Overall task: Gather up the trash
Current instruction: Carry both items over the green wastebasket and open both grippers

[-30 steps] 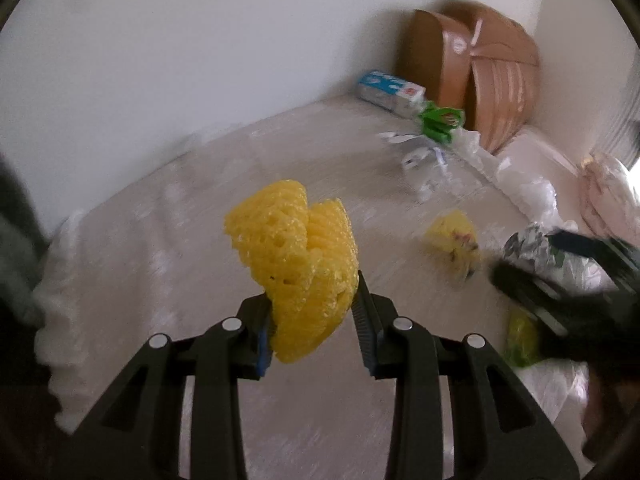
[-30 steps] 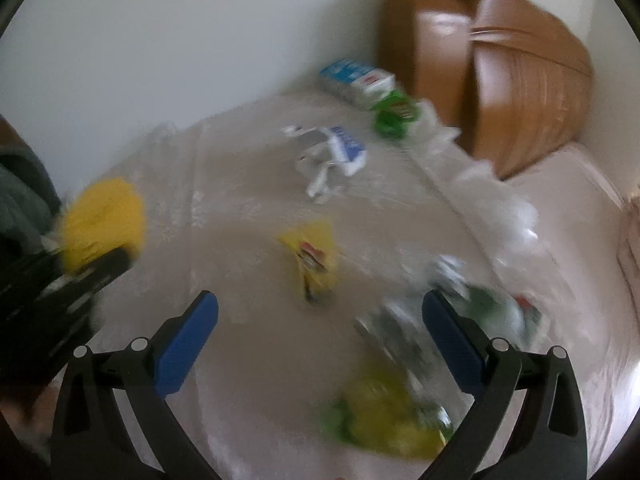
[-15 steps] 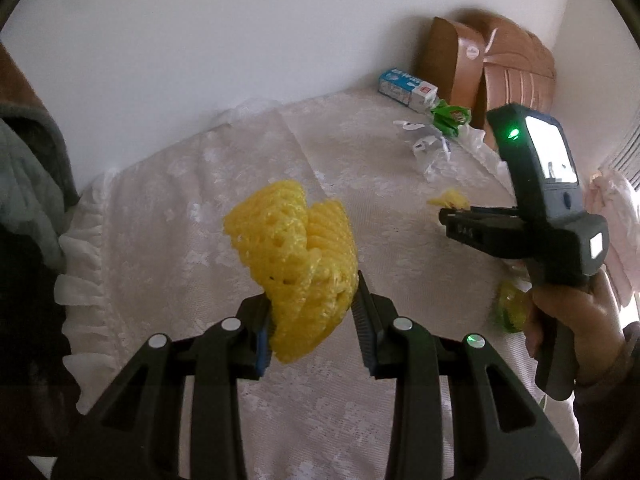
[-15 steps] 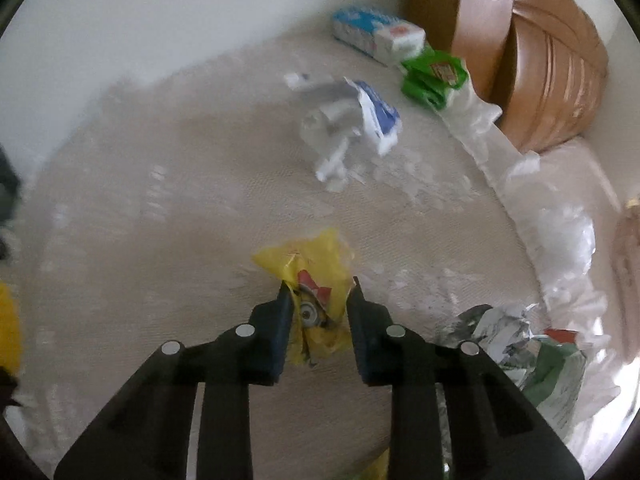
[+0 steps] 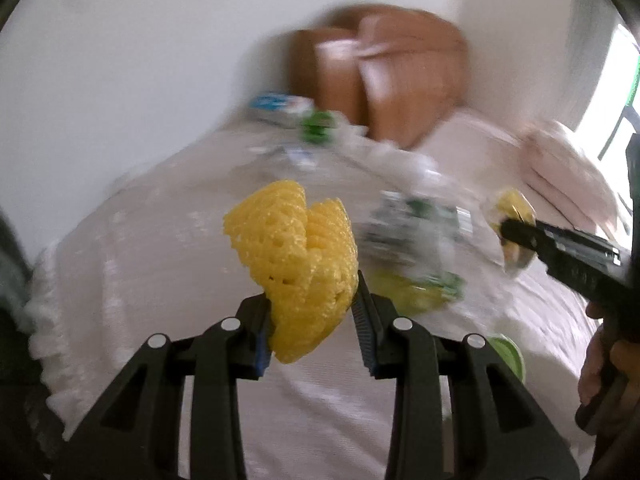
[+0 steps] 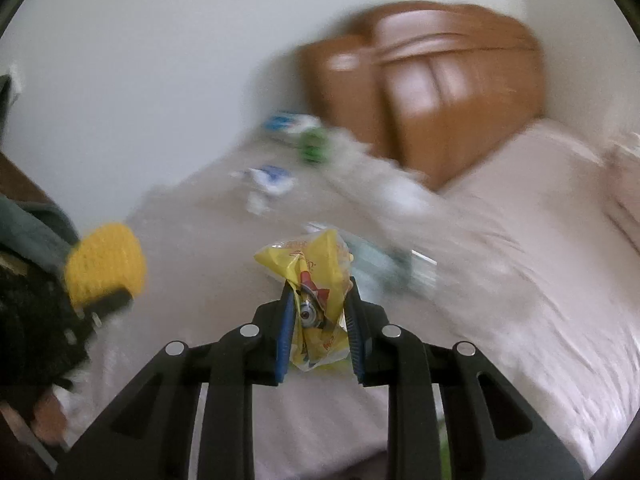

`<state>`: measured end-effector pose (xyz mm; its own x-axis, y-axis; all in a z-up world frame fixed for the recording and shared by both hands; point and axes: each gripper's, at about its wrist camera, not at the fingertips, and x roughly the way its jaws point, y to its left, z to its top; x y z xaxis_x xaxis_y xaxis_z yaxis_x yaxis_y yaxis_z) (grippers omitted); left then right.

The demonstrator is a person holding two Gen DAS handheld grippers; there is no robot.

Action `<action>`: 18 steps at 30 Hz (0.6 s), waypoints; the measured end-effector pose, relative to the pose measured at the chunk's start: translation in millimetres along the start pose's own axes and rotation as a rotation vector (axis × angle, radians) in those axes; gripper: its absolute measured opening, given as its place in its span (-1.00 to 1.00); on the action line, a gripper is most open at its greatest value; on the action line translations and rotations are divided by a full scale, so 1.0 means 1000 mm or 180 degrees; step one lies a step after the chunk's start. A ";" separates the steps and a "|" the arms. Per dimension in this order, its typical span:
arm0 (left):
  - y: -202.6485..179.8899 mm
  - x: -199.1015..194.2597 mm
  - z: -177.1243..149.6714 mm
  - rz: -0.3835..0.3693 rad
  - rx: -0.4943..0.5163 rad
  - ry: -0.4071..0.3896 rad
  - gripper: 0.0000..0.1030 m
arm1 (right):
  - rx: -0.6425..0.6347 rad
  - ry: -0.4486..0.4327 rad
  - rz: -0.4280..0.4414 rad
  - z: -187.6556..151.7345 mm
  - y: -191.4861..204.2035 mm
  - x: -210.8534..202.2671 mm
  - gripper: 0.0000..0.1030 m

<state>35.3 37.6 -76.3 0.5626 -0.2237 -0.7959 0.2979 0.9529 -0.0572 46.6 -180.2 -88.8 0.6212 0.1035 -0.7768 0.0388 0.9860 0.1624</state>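
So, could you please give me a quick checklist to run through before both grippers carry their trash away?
1. Left gripper grips the yellow foam net: ok, both fingers press its lower part.
2. Right gripper grips the yellow snack wrapper: ok, pinched between the blue pads.
3. Both pieces are lifted off the white lace cloth: ok.
4. The two grippers are apart from each other: ok, the right one shows at the far right of the left view.
5. Drop-off bin or bag: cannot tell, none is in view.
6. Trash left behind: not ok, the green packet and blue-and-white carton remain, though blurred.
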 end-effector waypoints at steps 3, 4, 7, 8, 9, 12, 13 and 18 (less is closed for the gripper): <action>-0.043 0.005 -0.005 -0.0289 0.0256 0.0072 -0.35 | 0.0259 0.0160 -0.0416 -0.043 -0.057 -0.022 -0.49; -0.057 0.007 -0.007 -0.0383 0.0332 0.0105 -0.35 | 0.0386 0.0246 -0.0545 -0.060 -0.078 -0.026 -0.49; -0.100 0.015 -0.013 -0.0613 0.0608 0.0214 -0.35 | 0.0783 0.0502 -0.0842 -0.107 -0.130 -0.026 -0.49; -0.110 0.017 -0.015 -0.0653 0.0682 0.0235 -0.35 | 0.0880 0.0546 -0.0879 -0.118 -0.141 -0.025 -0.49; -0.124 0.019 -0.017 -0.0707 0.0779 0.0269 -0.35 | 0.1017 0.0634 -0.0941 -0.134 -0.155 -0.021 -0.49; -0.159 0.024 -0.025 -0.0830 0.0996 0.0372 -0.35 | 0.1259 0.0781 -0.1011 -0.167 -0.185 -0.008 -0.49; -0.170 0.026 -0.029 -0.0861 0.1071 0.0403 -0.35 | 0.1314 0.0838 -0.1051 -0.176 -0.192 0.000 -0.48; -0.218 0.036 -0.047 -0.0982 0.1354 0.0606 -0.35 | 0.1652 0.1067 -0.1181 -0.232 -0.235 0.040 0.65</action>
<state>-45.6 -168.7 -120.7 0.2626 -0.4005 -0.8779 0.7338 0.6737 -0.0878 -119.3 -377.1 -299.7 0.2244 -0.1094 -0.9683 0.6195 0.7831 0.0551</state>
